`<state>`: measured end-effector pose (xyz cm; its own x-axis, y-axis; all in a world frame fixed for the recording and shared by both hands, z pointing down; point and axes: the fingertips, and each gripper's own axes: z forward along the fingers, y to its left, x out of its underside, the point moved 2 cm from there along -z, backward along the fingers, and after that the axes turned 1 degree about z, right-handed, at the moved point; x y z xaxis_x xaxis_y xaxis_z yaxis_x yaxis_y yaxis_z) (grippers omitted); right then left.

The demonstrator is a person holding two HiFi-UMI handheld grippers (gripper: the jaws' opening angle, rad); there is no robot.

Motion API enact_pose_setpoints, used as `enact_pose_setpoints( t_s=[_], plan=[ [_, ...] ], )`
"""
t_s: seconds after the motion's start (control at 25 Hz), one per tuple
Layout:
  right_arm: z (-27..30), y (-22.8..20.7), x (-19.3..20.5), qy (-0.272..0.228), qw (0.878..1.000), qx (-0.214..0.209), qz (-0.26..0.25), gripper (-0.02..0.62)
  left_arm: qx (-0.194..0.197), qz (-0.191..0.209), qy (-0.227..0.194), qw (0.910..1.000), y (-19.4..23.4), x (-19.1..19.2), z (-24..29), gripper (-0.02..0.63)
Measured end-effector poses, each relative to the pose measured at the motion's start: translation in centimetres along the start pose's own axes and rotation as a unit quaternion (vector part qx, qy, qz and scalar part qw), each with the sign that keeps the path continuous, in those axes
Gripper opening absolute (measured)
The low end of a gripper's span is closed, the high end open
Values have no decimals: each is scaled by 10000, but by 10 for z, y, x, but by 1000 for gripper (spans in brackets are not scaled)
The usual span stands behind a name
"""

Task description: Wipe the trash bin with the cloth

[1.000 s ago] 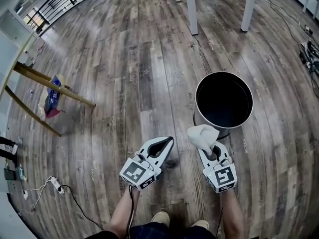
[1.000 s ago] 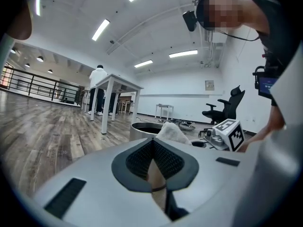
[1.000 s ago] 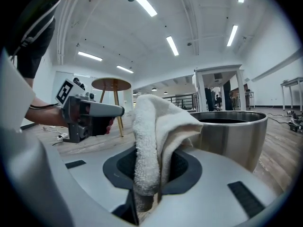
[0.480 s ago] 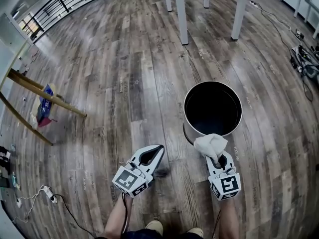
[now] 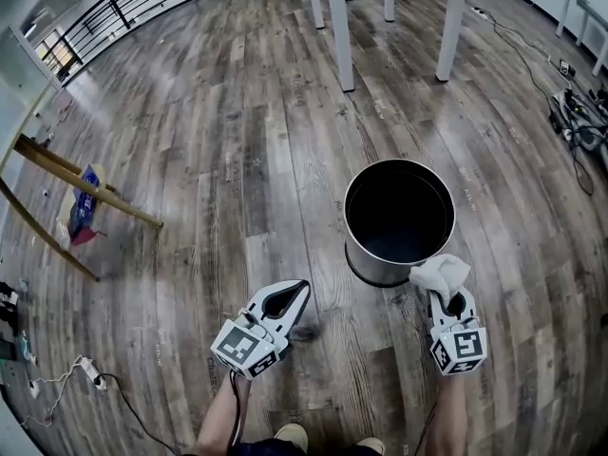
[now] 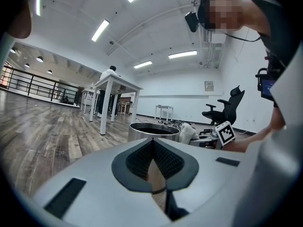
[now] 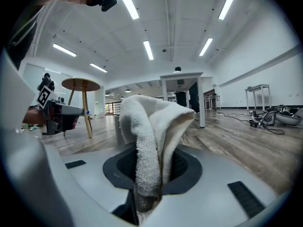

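The round metal trash bin with its black inside stands upright on the wood floor. My right gripper is shut on a white cloth, which sits at the bin's near right side, close to the wall; contact is unclear. In the right gripper view the cloth rises folded from the right gripper, hiding most of the bin. My left gripper is shut and empty, low to the bin's left. The left gripper view shows the bin and the cloth beyond it.
White table legs stand behind the bin. A wooden stand with a blue bag is at the left. Cables lie at the right edge, and a power strip with its cord at bottom left.
The right gripper has carried the cloth rightward, from the bin's near left to its near right side. The left gripper has stayed shut in about the same place.
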<state>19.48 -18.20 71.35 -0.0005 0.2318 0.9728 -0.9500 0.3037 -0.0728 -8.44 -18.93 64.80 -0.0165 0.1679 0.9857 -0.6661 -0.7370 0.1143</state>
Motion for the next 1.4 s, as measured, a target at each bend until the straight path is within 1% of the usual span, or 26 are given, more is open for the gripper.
enact_pose_setpoints(
  t_s=[0.12,0.2,0.32,0.48,0.64,0.92,1.2,1.4],
  plan=[
    [-2,-27,2,-6,9996,282,75,84,-72,-20,-36,10000,3,-2,-3,0],
    [-1,-41,4,15,9992,397,84,84,-96,-5,-37,9999,4,-1,-5,0],
    [-2,-43,5,59,9992,387,36,84,-107,2,-18,9999,4,0,-6,0],
    [-10,-33,2,29,9995,310,18,84,-56,2,-18,10000,-2,0,-3,0],
    [-26,-3,-9,-100,9999,-25,-95,84,-14,5,-3,10000,-6,3,-2,0],
    [-54,73,-15,-207,9966,-687,-413,83,-17,-55,-10,10000,-7,8,-2,0],
    [-32,140,-2,-160,9876,-1465,-542,84,-9,-14,-54,10000,-7,7,-5,0],
    [-2,172,11,150,9799,-1836,-760,84,-83,-49,-55,9999,-6,8,-11,0]
  ],
)
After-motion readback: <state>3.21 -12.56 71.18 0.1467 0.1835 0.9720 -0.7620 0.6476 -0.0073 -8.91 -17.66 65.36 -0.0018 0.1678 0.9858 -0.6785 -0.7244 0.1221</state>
